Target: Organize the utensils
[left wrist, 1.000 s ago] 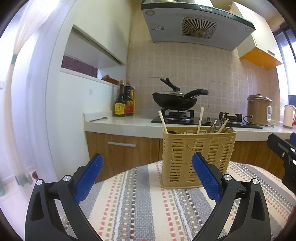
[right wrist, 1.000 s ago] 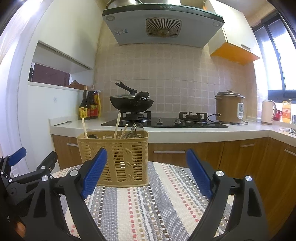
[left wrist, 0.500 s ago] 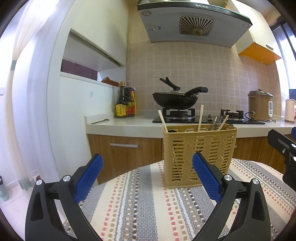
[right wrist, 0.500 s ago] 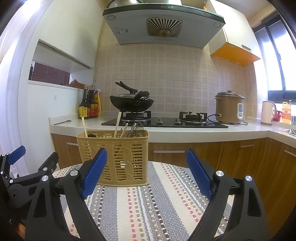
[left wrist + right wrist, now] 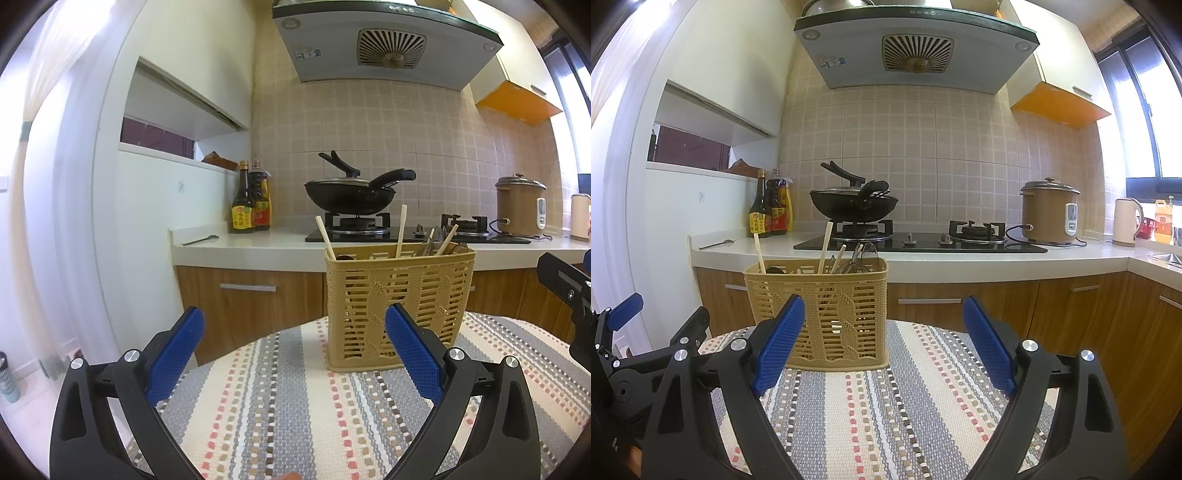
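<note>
A tan slotted utensil basket (image 5: 399,306) stands upright on the striped tablecloth (image 5: 295,406); it also shows in the right wrist view (image 5: 820,314). Wooden chopsticks (image 5: 400,230) and metal utensils (image 5: 864,254) stick out of its top. My left gripper (image 5: 295,354) is open and empty, low over the cloth in front of the basket. My right gripper (image 5: 882,343) is open and empty, just right of the basket. Part of the left gripper's body shows at the left edge of the right wrist view (image 5: 646,354).
Behind the table runs a white counter (image 5: 960,262) with a black wok (image 5: 853,203) on the hob, sauce bottles (image 5: 770,208), a brown rice cooker (image 5: 1049,210) and a kettle (image 5: 1126,221). Wooden cabinets stand below. The table's rim curves close to the basket.
The left gripper has tilted slightly upward and back, so the basket sits a little higher in its view. Both grippers stay open and empty. The basket has not moved.
</note>
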Motion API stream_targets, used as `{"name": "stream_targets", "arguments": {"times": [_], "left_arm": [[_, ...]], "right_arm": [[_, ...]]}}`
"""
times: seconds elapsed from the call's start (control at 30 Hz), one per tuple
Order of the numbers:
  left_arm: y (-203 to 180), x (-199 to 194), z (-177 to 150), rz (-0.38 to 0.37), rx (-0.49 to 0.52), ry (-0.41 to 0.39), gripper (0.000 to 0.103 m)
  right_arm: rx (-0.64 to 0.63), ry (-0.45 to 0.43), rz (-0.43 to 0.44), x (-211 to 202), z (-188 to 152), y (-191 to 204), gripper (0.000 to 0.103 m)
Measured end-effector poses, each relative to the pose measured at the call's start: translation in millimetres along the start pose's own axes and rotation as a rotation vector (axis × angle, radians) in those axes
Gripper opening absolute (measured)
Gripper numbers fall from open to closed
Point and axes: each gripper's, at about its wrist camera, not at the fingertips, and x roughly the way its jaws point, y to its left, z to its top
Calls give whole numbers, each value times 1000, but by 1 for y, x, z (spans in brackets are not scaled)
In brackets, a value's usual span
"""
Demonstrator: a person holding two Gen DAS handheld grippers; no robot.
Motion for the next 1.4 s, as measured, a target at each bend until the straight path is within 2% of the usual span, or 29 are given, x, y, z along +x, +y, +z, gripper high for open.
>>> {"name": "stream_targets", "arguments": {"times": [0.8,1.4], "left_arm": [[2,1,0,6,4,3,95],[5,3,0,7,-12,12,95]], "right_arm": [[-7,20,14,2,-2,3,86],[10,30,10,3,-1,5,92]]}}
